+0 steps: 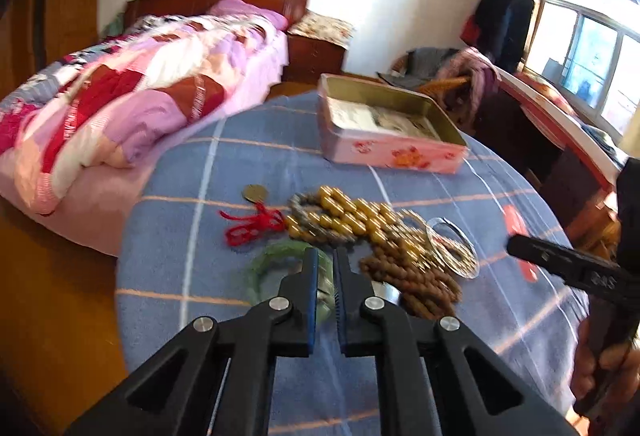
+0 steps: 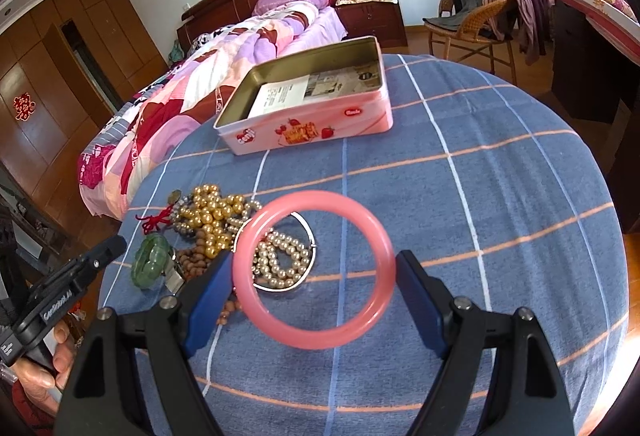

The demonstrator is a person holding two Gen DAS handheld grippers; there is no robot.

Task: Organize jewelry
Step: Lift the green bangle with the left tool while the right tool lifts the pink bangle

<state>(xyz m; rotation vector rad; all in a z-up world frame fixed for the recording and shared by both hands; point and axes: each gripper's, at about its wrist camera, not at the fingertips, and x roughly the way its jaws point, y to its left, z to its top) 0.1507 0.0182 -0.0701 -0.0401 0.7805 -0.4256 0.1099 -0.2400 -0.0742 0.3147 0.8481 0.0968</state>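
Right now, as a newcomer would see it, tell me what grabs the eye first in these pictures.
The pink bangle stands out first, clamped between the right gripper's blue pads above the blue checked tablecloth. Just left of it lies a tangled heap of bead necklaces with a green bracelet at its near left edge. Behind them sits an open pink tin, holding only printed paper.
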